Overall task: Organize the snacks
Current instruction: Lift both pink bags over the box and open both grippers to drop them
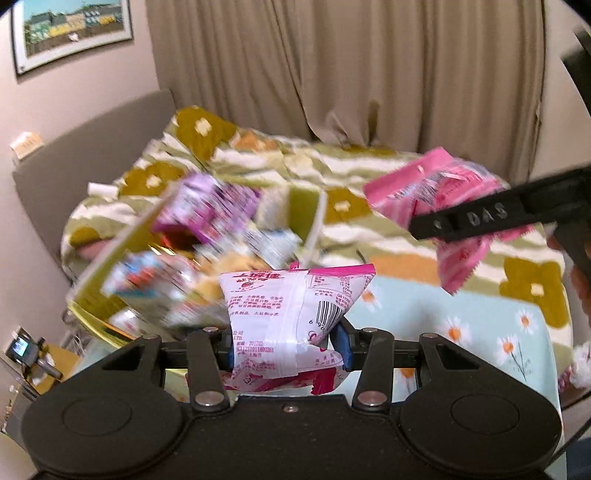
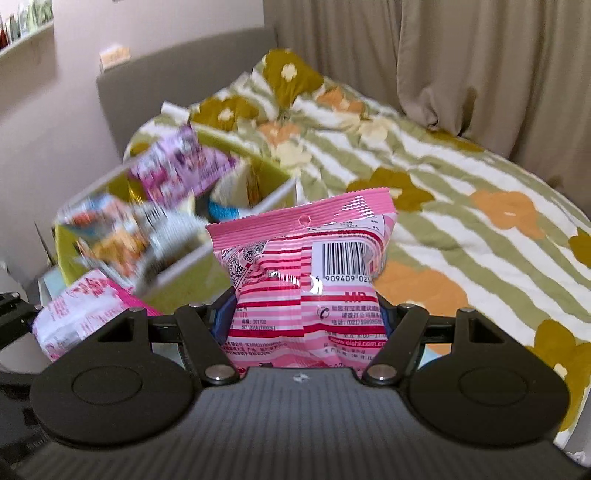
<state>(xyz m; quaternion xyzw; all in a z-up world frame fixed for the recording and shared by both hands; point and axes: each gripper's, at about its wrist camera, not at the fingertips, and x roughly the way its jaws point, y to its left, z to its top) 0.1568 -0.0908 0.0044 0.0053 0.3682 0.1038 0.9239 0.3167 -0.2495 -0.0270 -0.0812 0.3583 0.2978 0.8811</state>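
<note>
My left gripper (image 1: 286, 347) is shut on a white and pink snack packet (image 1: 291, 314), held up over the bed. That packet also shows in the right wrist view at the lower left (image 2: 81, 306). My right gripper (image 2: 303, 321) is shut on a pink striped snack packet (image 2: 314, 258) with a barcode facing me. In the left wrist view the right gripper (image 1: 428, 221) comes in from the right with the same pink striped packet (image 1: 417, 188). Beyond and to the left of both stands a yellow-green box (image 1: 312, 225) (image 2: 275, 195), blurred, with several snack packets in it, a purple packet (image 2: 181, 166) on top.
The box rests on a bed with a striped, flowered blanket (image 2: 461, 184). A grey headboard (image 2: 177, 74) stands behind it, and beige curtains (image 1: 351, 66) hang along the far side. A framed picture (image 1: 70, 29) is on the wall. A small device (image 1: 22, 350) sits low at the left.
</note>
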